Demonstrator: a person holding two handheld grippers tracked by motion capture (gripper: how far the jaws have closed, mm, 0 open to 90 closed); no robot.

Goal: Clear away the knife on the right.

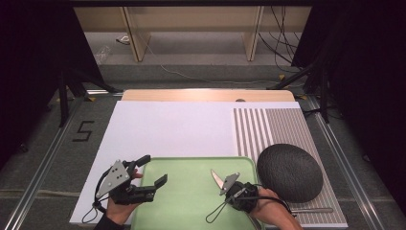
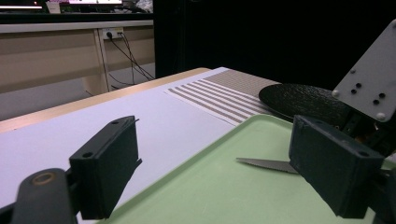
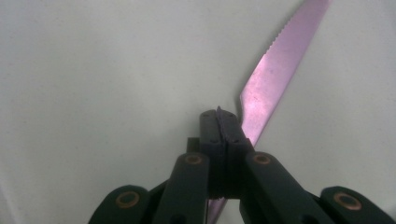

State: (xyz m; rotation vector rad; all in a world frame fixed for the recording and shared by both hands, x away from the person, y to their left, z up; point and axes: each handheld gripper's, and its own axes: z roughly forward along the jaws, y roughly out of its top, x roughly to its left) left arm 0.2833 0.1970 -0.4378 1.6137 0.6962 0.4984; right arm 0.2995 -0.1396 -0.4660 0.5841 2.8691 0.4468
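Nearest the camera, a green tray [image 1: 191, 196] lies on the white table [image 1: 167, 129] beside a dark round plate [image 1: 289, 171], the left gripper [image 1: 152, 170] gaping wide and empty over the tray's left edge, the right gripper [image 1: 225, 183] clamped tight on a knife [image 1: 218, 178] whose serrated blade juts over the tray.
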